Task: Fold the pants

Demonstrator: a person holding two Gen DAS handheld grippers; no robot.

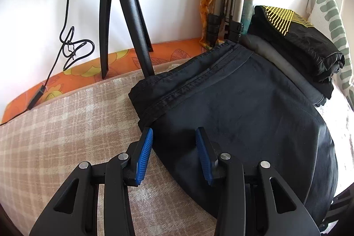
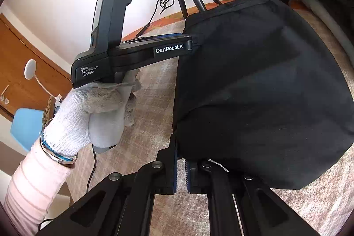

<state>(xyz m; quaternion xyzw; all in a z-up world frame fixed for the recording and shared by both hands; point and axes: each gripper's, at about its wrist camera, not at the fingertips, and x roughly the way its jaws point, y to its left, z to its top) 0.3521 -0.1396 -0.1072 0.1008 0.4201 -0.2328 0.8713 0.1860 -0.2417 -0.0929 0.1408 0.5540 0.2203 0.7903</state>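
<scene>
The black pants (image 1: 232, 107) lie folded into a compact bundle on the plaid bedspread (image 1: 55, 125), hems and seams toward the far left edge. My left gripper (image 1: 174, 136) is open, its blue pads at the bundle's near left edge, over the fabric without gripping it. In the right wrist view the pants (image 2: 265, 85) fill the right half. My right gripper (image 2: 181, 160) is shut on the pants' near corner, the fabric edge pinched between its pads. The left gripper (image 2: 192, 42) shows there from the side, held by a gloved hand (image 2: 99, 112), its tips at the bundle's left edge.
A stack of folded dark clothes (image 1: 296, 50), one with a yellow print, lies beyond the pants at the right. A black tripod (image 1: 124, 21) and a silver one (image 1: 230, 3) stand by the wall. A cable (image 1: 66, 45) hangs left. A wooden door (image 2: 24, 63) stands at far left.
</scene>
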